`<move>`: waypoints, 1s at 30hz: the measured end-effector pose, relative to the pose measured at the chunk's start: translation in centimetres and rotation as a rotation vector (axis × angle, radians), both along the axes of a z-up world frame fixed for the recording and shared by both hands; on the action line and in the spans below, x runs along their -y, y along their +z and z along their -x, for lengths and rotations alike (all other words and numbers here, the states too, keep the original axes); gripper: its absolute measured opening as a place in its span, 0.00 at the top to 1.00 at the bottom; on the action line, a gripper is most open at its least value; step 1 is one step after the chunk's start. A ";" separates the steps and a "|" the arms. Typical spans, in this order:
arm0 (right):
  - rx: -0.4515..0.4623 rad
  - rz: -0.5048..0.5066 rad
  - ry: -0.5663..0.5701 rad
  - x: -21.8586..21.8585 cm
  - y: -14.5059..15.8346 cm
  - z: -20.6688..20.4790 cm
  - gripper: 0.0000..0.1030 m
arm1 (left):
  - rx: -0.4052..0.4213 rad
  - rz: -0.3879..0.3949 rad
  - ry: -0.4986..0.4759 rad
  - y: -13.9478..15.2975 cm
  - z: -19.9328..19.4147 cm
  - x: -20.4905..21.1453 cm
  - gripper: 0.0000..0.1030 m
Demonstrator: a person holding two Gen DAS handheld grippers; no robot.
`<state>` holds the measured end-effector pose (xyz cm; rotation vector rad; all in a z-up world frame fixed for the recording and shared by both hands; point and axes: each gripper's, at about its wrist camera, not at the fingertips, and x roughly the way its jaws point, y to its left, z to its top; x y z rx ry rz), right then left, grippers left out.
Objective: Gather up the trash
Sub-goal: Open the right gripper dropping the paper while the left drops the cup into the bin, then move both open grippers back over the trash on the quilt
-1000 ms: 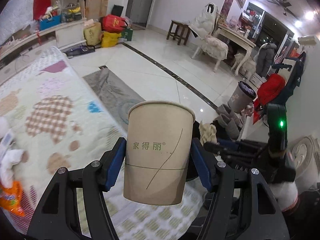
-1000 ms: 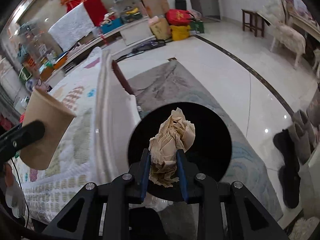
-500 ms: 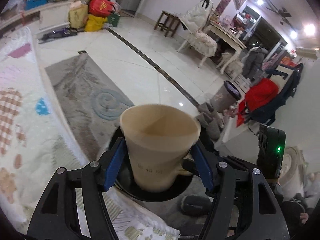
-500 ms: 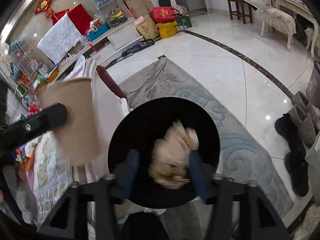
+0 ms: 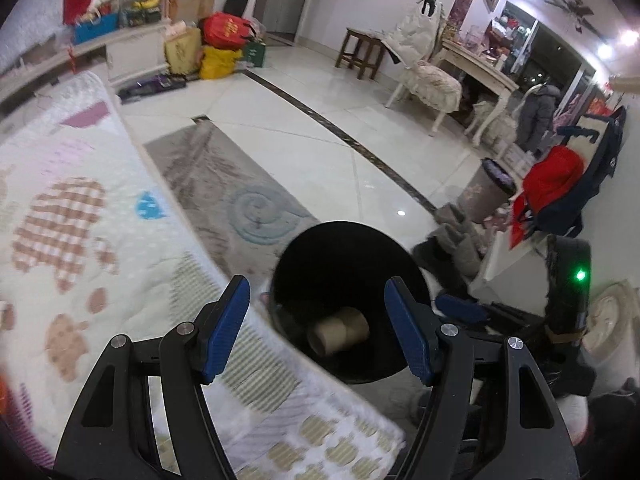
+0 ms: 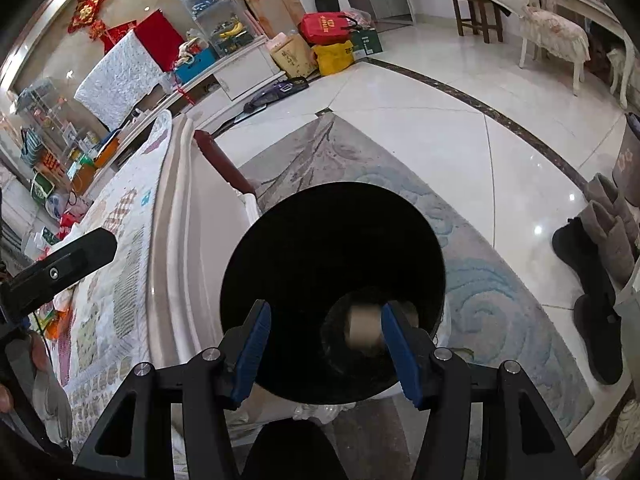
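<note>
Now that the paper cup (image 5: 338, 335) is seen lying on its side at the bottom of the black bin (image 5: 404, 264), where a second ago it was clamped upright in the left gripper (image 5: 320, 330), that piece of trash can be counted as delivered. The left jaws are spread wide with nothing between them, and they are held just above the near rim of the bin. The same has happened on the other side: the crumpled paper that was pinched in the right gripper (image 6: 325, 350) a second ago is no longer there, its jaws are parted and empty, and only a blurred tan shape, most likely the cup (image 6: 363, 330), can be made out deep in the bin (image 6: 256, 248) from the right wrist view; where the paper ball came to rest cannot be told. Both items are therefore judged to be collected, and whatever else lies on the patterned quilt (image 5: 80, 220) would be next. The bin is set tight against the edge of the bed (image 6: 188, 240), so little room is left on that side, and the right gripper is close beside the left above the opening. Open space is offered upward and out over the grey rug (image 5: 224, 188) and the tiled floor (image 5: 320, 136), while boots (image 6: 600, 272) stand on the floor beyond the bin, well apart from it.
</note>
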<state>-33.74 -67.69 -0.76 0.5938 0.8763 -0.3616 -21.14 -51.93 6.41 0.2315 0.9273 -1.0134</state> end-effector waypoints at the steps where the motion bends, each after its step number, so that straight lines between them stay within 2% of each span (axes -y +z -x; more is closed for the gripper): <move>1: 0.001 0.008 0.005 -0.3 0.1 -0.1 0.46 | 0.016 -0.005 0.008 0.1 0.1 -0.4 0.33; 11: 0.023 0.081 0.051 -4.3 2.8 -2.0 0.46 | 0.144 -0.021 0.142 1.4 0.1 -6.0 0.33; 15: 0.047 0.108 0.088 -6.7 4.1 -3.2 0.40 | 0.170 -0.015 0.211 1.8 -0.5 -9.2 0.33; 30: 0.104 0.145 0.274 -16.1 7.4 -9.6 0.37 | 0.250 -0.011 0.448 3.7 -2.4 -19.7 0.33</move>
